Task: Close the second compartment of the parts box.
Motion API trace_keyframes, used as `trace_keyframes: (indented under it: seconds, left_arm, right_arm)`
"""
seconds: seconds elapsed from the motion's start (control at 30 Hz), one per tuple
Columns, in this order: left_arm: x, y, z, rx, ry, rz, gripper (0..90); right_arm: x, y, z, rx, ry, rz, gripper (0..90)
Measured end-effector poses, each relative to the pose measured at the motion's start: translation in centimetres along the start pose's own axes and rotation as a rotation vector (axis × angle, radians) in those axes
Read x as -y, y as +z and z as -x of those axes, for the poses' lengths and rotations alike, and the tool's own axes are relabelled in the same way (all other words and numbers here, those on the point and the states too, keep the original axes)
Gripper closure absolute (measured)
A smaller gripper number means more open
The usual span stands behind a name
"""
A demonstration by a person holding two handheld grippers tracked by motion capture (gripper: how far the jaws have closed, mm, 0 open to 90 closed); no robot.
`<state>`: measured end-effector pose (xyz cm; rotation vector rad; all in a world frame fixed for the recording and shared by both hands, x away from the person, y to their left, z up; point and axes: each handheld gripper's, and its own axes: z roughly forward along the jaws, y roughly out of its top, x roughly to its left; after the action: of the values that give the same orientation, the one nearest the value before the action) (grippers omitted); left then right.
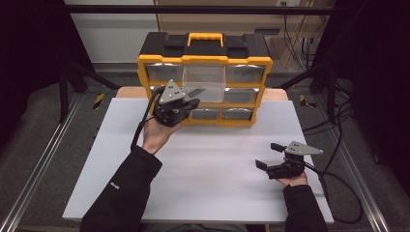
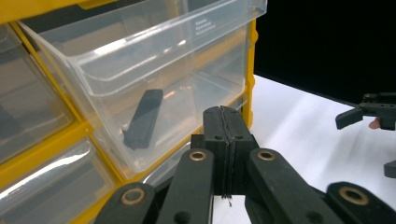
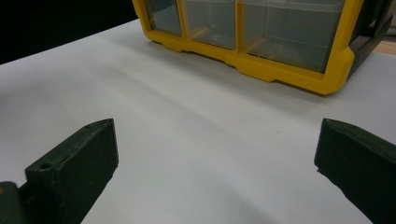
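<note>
A yellow and black drawer cabinet (image 1: 205,60) stands at the back of the white table top. Its clear middle drawer (image 1: 205,85) is pulled out toward me. Inside that drawer (image 2: 154,60) lies a small black block (image 2: 144,119). My left gripper (image 1: 192,103) is at the cabinet's front, just below and left of the drawer; in the left gripper view its jaws (image 2: 223,113) are shut flat together with nothing between them. My right gripper (image 1: 269,155) rests low at the right of the table, open and empty, with its jaws (image 3: 217,140) wide apart and facing the cabinet (image 3: 261,65).
The other clear drawers (image 1: 239,113) sit pushed in. The white table top (image 1: 208,188) spreads between the cabinet and me. Cables (image 1: 338,140) trail off the right edge, and metal rails (image 1: 43,145) run along both sides.
</note>
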<state>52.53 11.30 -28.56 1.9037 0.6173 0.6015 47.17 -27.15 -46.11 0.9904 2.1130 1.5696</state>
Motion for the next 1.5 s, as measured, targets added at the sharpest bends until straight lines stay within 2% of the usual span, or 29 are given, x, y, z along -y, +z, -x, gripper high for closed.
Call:
trace_keyframes:
  seconds: [0.37,1.03,1.4,1.5]
  left_arm:
    - [-0.4,0.8,-0.1,-0.022,0.017,0.007,89.1]
    - [-0.5,1.4,-1.1,-0.05,0.011,0.016,89.1]
    - [-0.7,1.8,-1.3,-0.069,0.033,0.021,89.1]
    - [-0.7,1.9,-1.3,-0.076,0.023,0.016,89.1]
  right_arm:
    - [0.0,-0.1,0.0,0.0,0.003,0.003,0.2]
    - [0.0,0.0,0.0,-0.002,0.005,0.004,0.2]
    - [0.0,-0.1,0.0,-0.002,0.006,0.003,0.2]
    - [0.0,-0.1,0.0,-0.002,0.004,0.006,0.2]
